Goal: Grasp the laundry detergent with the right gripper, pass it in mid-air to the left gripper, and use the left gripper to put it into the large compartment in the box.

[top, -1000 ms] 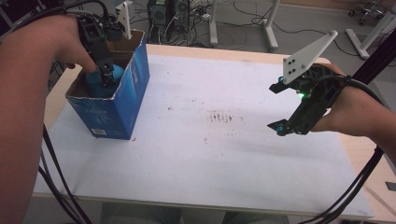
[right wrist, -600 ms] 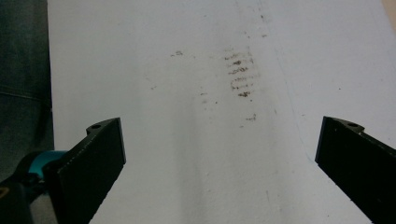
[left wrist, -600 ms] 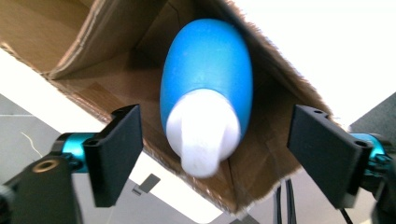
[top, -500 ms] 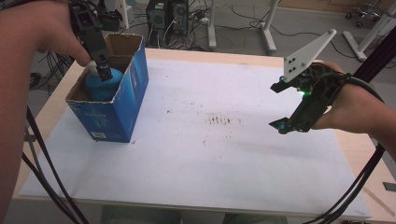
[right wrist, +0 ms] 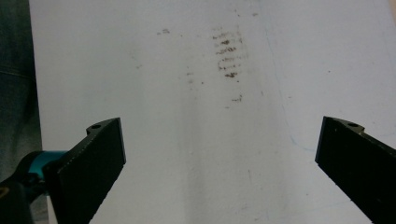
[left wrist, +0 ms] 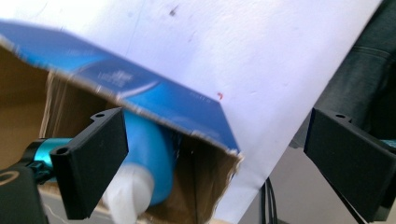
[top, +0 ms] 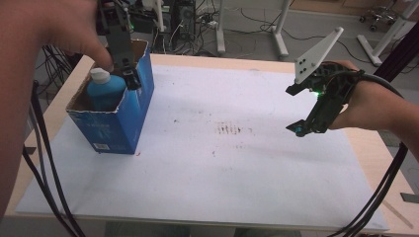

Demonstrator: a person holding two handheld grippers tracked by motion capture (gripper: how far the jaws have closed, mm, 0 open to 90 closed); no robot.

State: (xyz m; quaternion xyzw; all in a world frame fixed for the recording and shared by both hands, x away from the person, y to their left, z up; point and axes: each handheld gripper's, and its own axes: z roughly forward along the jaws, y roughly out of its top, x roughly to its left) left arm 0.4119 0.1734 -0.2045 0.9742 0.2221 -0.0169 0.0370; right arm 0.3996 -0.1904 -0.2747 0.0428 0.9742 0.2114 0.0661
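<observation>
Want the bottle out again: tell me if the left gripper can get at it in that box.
Probably yes. The left gripper, jaws just opened and empty, hovers over the open-topped blue box; the blue bottle stands with its white cap exposed, though the box wall sits close.

This looks like a robotics lab or workshop. The table wears a stained white sheet over a pale wooden top. Behind it, tangled cables trail over a grey floor among metal stand legs and a wheeled base, with black equipment standing there.
</observation>
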